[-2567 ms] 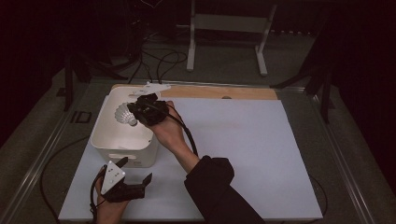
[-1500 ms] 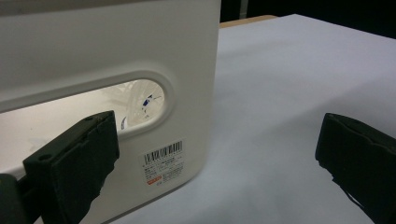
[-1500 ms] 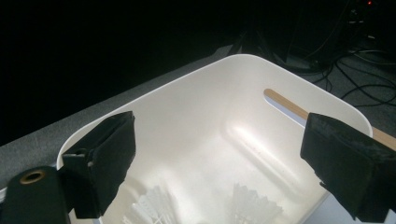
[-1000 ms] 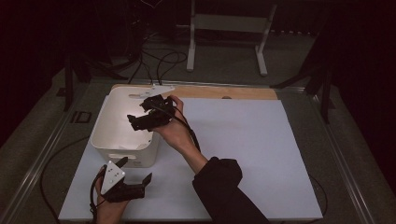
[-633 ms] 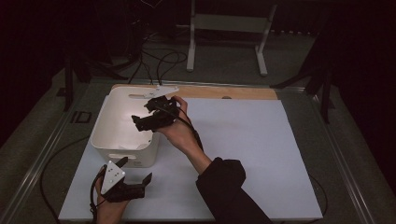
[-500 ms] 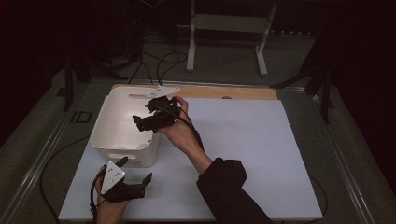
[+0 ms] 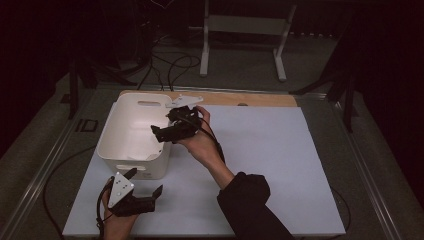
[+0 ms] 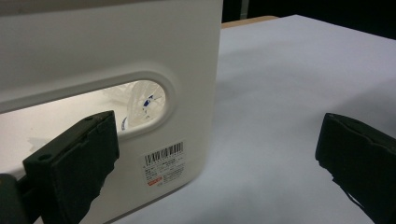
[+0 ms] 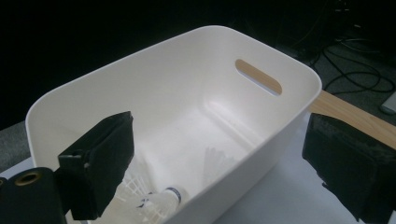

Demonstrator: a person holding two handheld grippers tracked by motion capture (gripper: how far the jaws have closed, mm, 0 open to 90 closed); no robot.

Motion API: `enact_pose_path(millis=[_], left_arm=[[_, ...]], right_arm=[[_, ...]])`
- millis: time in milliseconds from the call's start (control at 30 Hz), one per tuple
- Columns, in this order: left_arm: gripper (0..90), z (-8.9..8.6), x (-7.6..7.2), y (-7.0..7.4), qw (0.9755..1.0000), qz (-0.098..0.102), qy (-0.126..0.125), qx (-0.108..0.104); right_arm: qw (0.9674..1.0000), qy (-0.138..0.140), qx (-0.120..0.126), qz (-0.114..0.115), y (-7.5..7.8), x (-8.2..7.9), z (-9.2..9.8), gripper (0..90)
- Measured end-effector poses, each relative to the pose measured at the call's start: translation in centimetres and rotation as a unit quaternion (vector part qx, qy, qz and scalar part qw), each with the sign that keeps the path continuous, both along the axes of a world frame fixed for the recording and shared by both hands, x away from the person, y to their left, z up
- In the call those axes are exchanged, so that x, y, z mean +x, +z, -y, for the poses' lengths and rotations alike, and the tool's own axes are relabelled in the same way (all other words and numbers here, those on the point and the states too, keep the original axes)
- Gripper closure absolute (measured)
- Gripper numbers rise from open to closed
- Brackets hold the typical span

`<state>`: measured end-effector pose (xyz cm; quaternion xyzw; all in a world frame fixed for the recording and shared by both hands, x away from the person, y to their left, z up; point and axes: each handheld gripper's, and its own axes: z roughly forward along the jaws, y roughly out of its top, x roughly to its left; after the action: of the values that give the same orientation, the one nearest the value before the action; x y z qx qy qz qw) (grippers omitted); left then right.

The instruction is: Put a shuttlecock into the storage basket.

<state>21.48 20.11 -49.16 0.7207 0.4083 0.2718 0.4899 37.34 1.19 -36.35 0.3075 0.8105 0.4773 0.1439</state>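
Note:
A white plastic bin stands on the left part of the white table. My right gripper hovers over the bin's right rim, held in a hand, open and holding nothing. In the right gripper view the bin's inside lies below the open right gripper, with a white shuttlecock on the floor and another shuttlecock beside it. My left gripper rests open on the table just in front of the bin. The left gripper faces the bin wall; a shuttlecock shows through the handle slot.
The white table top stretches to the right of the bin. A wooden strip runs along the far edge. A barcode label is stuck on the bin's near wall. Cables and a metal stand lie on the floor beyond.
My right gripper has drawn back from deep over the bin toward its right rim. The shuttlecock seen by its jaws earlier now lies in the bin. The left gripper has stayed put.

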Motion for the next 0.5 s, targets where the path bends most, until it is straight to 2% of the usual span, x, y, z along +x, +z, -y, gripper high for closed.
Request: enact_pose_path(millis=[167, 500], left_arm=[[0.1, 0.0, 0.0, 0.0, 1.0000, 0.000, 0.000, 0.000], [0.1, 0.0, 0.0, 0.0, 1.0000, -0.001, 0.001, 0.001]], right_arm=[[1.0000, -0.005, 0.002, -0.005, -0.5, 0.0, 0.7, 8.8], [1.0000, -0.009, 0.004, -0.001, -0.9, -0.3, 1.8, 8.8]])
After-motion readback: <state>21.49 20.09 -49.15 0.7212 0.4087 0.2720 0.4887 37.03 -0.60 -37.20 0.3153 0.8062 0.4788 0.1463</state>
